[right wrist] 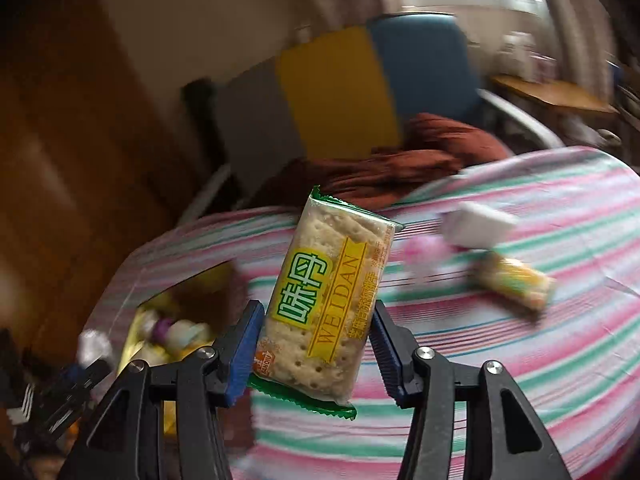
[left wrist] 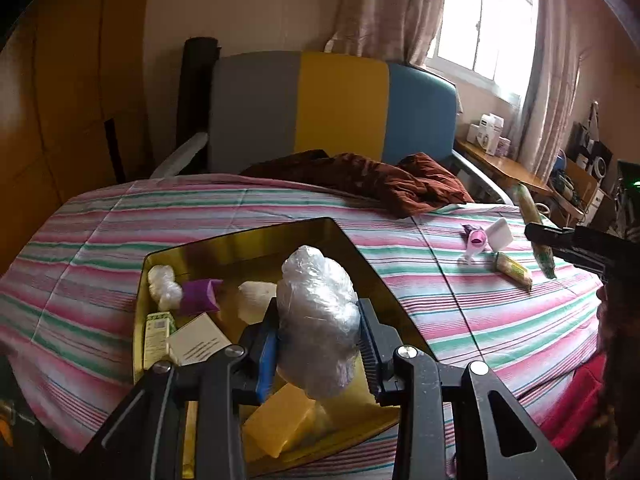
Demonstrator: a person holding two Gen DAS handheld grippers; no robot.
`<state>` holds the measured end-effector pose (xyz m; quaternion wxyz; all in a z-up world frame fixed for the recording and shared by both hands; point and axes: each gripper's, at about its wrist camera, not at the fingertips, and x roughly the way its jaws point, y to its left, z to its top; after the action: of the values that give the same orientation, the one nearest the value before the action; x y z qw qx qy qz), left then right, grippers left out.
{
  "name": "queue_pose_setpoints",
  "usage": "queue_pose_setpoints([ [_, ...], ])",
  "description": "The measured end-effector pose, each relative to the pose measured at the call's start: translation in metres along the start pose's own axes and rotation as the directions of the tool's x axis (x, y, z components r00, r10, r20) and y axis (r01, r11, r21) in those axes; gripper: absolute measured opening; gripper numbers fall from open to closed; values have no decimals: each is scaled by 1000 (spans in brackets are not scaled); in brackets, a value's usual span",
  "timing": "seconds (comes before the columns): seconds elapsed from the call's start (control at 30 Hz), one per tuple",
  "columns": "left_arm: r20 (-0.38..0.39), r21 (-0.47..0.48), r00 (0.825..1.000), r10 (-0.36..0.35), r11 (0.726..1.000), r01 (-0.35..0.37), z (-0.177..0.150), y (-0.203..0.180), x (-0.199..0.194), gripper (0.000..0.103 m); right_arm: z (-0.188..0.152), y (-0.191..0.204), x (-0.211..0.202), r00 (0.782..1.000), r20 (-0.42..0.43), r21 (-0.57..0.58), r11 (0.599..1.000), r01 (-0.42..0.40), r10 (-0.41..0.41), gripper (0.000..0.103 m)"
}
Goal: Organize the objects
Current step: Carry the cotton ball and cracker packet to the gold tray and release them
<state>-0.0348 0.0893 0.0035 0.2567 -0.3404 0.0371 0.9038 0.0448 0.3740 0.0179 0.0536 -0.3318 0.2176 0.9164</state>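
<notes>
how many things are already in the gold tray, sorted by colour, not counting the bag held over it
White: 3, a plastic wad, a lump and a box
Purple: 1, a box
Green: 1, a packet
Yellow: 1, a block
Total: 6 in the tray, as far as the left wrist view shows; the gripper hides part of it.

The right gripper (right wrist: 316,344) clamps a cracker packet (right wrist: 324,304) between its 2 blue-padded fingers (right wrist: 244,352), the packet tilted, green crimped ends top and bottom. Behind it lies the striped bed (right wrist: 520,360), carrying a white block (right wrist: 478,224), a pink item (right wrist: 422,254) and what may be another snack packet (right wrist: 514,280), all blurred. At left sits a yellow tray (right wrist: 132,344) of small things.
</notes>
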Motion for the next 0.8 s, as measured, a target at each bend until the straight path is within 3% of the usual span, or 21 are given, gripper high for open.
queue_pose_setpoints([
  [0.27,-24,-67,1000,15,998,-17,-9,28,4,36,-25,85,28,981,-129,-153,974,-166,146,53],
  [0.43,-39,-151,999,20,988,-26,-9,57,7,36,-45,115,43,969,-196,-250,948,-196,149,53],
  [0.7,-49,-233,999,4,972,-16,4,85,17,36,-66,135,62,951,-268,-283,930,-233,156,54],
  [0.8,-62,-233,998,-9,973,-6,8,85,24,47,-69,138,71,944,-296,-293,926,-236,147,55],
])
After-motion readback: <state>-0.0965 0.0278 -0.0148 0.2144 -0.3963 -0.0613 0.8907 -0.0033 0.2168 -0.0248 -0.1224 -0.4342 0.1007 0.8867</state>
